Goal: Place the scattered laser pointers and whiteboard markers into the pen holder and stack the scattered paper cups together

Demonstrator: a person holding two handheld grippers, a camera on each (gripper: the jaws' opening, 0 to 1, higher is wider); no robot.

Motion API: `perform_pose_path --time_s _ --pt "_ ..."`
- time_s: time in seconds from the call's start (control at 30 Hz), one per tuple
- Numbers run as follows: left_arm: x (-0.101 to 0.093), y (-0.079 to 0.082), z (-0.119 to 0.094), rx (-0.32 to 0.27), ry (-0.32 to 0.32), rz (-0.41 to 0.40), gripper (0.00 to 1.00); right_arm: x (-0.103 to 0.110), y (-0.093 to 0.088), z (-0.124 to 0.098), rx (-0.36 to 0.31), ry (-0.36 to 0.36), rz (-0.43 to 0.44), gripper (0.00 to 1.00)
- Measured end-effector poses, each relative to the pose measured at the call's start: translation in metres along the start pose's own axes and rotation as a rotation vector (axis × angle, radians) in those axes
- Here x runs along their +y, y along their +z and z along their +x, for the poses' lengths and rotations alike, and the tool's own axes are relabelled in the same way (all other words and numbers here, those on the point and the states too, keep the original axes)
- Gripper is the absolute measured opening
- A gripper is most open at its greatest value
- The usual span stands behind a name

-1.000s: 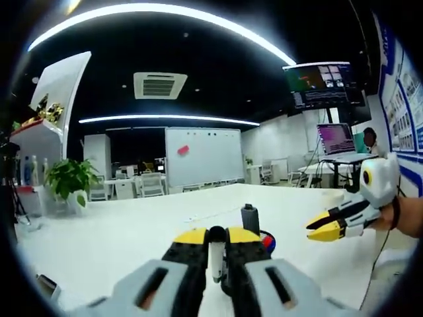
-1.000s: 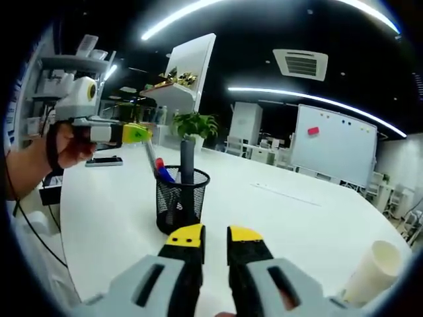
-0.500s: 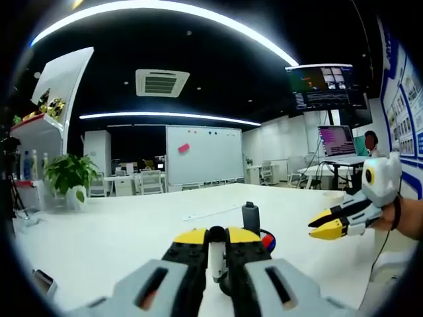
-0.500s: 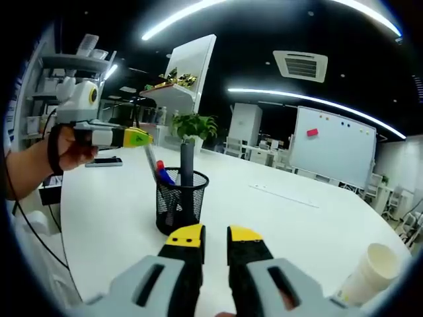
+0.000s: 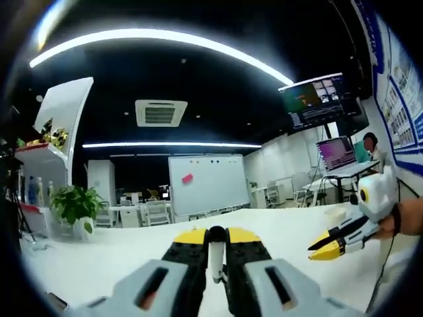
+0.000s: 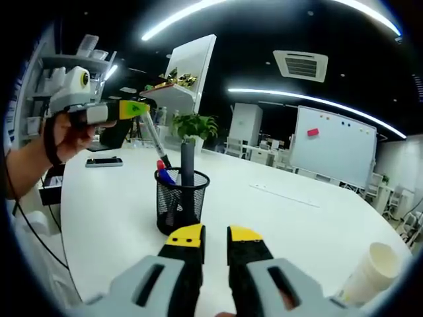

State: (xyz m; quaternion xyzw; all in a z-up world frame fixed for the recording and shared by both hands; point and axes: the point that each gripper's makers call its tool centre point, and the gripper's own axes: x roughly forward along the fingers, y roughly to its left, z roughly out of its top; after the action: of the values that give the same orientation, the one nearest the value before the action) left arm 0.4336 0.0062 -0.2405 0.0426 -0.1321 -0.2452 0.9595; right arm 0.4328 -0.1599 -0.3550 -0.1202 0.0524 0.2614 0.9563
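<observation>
In the left gripper view my left gripper point(image 5: 216, 239) is shut on a white whiteboard marker point(image 5: 216, 251) with a dark cap, which stands between the yellow-tipped jaws. The right gripper view shows that left gripper point(image 6: 137, 109) up at the left, with the marker point(image 6: 154, 137) slanting down toward the rim of the black mesh pen holder point(image 6: 180, 205). A dark grey pen point(image 6: 188, 162) and red and blue markers point(image 6: 161, 168) stand in the holder. My right gripper point(image 6: 215, 236) hangs in front of the holder with a narrow gap and nothing in it. It also appears, held by a hand, as the right gripper point(image 5: 326, 247). Paper cups point(image 6: 371, 269) lie at the lower right.
The white table point(image 6: 277, 224) stretches far ahead. A phone point(image 6: 104, 161) lies at its left edge near a person's hand. A potted plant point(image 6: 193, 125), shelves and a whiteboard point(image 6: 338, 146) stand beyond the table. A thin strip point(image 6: 284, 196) lies mid-table.
My left gripper has risen and tilted upward, so its view now looks over the holder. The marker now slants down toward the holder's rim. The right gripper has stayed put.
</observation>
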Motion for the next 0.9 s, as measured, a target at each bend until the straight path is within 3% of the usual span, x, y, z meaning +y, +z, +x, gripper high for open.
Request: perform_pose_path --time_s 0.23,0.47,0.9 --pt "-0.004 0.014 -0.004 -0.068 -0.002 0.011 0.11 0.0 -0.002 0.0 0.003 0.0 0.003 0.14" --pt "-0.014 0.012 -0.001 -0.063 -0.044 -0.002 0.11 -0.001 -0.005 0.001 0.006 -0.001 0.008 0.14" --pt "-0.024 -0.03 0.014 0.056 -0.092 -0.046 0.12 -0.002 -0.009 -0.001 0.01 -0.003 0.014 0.14"
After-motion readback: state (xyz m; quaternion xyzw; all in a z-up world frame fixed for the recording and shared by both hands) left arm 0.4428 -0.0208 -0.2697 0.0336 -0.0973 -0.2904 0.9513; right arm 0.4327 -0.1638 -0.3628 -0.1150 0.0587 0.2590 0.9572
